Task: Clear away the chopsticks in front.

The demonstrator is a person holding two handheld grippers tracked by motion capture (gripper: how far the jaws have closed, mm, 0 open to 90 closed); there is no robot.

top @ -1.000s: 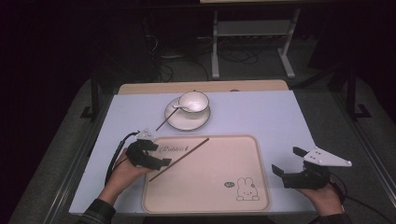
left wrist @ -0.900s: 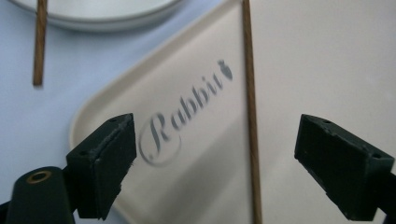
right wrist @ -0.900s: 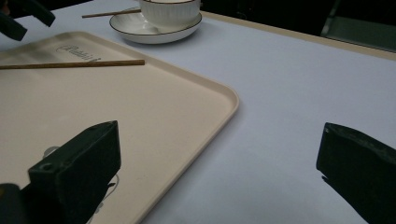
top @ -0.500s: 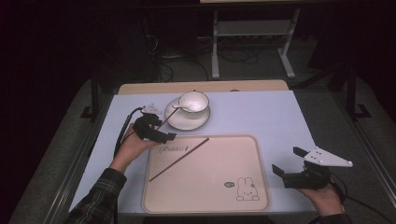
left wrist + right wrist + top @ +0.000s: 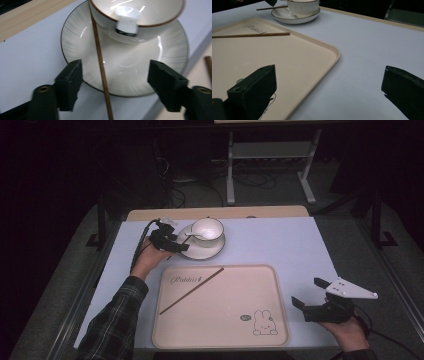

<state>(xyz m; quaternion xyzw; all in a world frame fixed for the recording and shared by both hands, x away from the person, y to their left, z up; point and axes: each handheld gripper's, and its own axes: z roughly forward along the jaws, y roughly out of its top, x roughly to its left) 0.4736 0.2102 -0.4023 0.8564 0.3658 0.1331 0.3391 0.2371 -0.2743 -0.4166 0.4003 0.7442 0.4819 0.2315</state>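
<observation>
I read the table (image 5: 280, 245) first: a pale mat with the tray (image 5: 220, 340) lying between my two grippers, nearer the right one's inner side. One chopstick (image 5: 191, 290) lies slantwise on the tray, apparently already set down there, so I judge the job is gathering the pair onto it. Ahead of the left gripper (image 5: 115, 82) sits the plate (image 5: 75, 45), and on the plate stands the bowl (image 5: 150, 12) with a white spoon (image 5: 127, 25) resting in it, its handle end hanging over the rim toward me. The second chopstick (image 5: 100, 62) leans across the plate's rim and runs down between my left jaws, closer to the left jaw than the right; it touches neither. Those jaws stand wide apart and hold nothing, straddling the stick, which to my eye is the right line-up for closing on it. Propped on the rim, the stick has its near end raised off the mat, which should make it easier to pinch than one lying flat. The right gripper (image 5: 316, 297) waits just off the tray's far corner, above bare mat, jaws spread and empty, kept out of the left arm's way. From there I see the tray edge running past its left jaw.
</observation>
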